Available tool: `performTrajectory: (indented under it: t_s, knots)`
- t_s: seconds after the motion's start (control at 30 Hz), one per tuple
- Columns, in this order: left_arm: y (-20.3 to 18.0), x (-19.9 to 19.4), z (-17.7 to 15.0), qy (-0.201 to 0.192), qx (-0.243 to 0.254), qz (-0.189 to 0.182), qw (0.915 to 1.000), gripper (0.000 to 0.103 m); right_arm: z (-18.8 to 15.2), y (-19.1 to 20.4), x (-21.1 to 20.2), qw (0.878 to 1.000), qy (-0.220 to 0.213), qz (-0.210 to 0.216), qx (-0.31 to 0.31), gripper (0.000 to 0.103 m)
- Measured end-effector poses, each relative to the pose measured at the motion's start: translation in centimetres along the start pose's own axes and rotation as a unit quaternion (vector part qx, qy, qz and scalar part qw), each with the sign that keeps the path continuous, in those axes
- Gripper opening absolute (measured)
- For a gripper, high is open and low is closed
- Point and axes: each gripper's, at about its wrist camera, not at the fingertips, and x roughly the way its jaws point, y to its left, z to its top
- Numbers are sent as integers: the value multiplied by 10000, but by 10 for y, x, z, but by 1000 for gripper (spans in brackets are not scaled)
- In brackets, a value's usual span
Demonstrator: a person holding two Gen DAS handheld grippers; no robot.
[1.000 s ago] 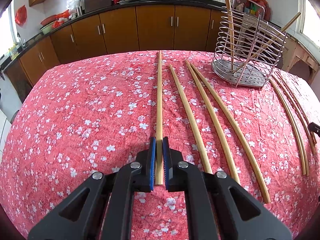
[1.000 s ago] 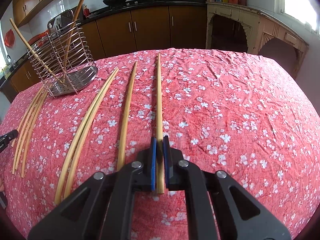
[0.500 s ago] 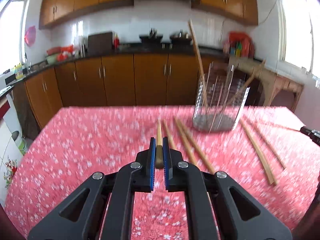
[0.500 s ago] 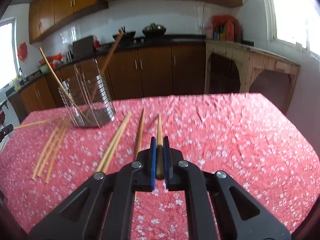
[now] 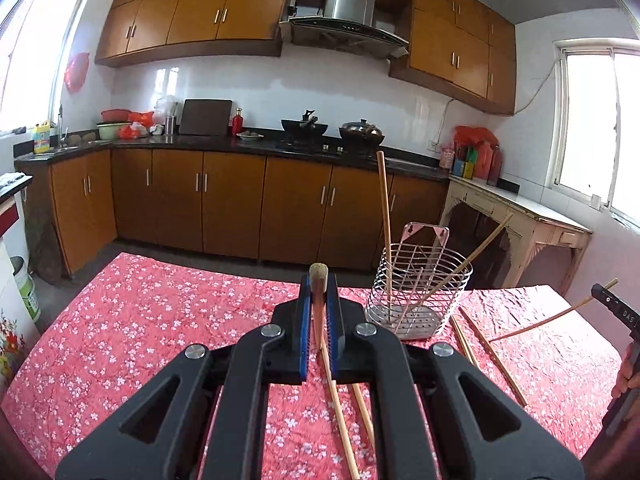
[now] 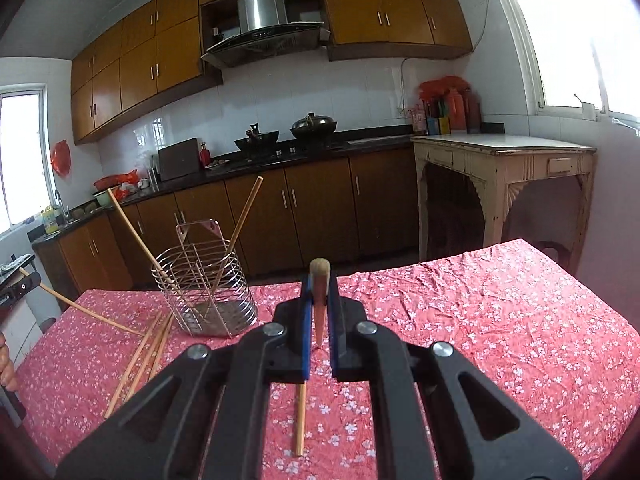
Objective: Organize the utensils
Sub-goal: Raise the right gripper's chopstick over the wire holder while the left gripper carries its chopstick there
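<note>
My left gripper (image 5: 319, 312) is shut on a long wooden chopstick (image 5: 318, 276), raised off the table and pointing away from me. My right gripper (image 6: 319, 312) is shut on another wooden chopstick (image 6: 319, 280), also raised end-on. A wire utensil basket (image 5: 418, 296) stands on the table right of the left gripper with two chopsticks leaning in it. It shows left of the right gripper in the right wrist view (image 6: 204, 296). Loose chopsticks (image 5: 348, 412) lie on the red floral tablecloth (image 5: 140, 328).
More loose chopsticks (image 6: 144, 356) lie beside the basket, and one lies below the right gripper (image 6: 300, 420). The other gripper's tip shows at the frame edge (image 5: 618, 312). Kitchen cabinets and a counter stand behind the table. A cream side table (image 6: 504, 168) stands at the right.
Both grippers have lifted their chopsticks off the table and tilted up, so the views now look level across the kitchen instead of down at the cloth.
</note>
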Motion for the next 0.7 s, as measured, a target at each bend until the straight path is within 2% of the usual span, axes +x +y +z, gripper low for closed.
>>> performTrajectory:
  t_s: [0.3,0.57,0.7]
  knots:
    - [6,10,10,-20,-167,91,9998,7,14,3,7,9999,-80,47,78,8]
    - [5,-5,43,-488,-165,205,9985,7,57,13,-21,9979,-594,258,-21,8]
    - [-1,-10,55,-672,-240,181,9973,7,75,16,-29,9961,-681,541,128,8]
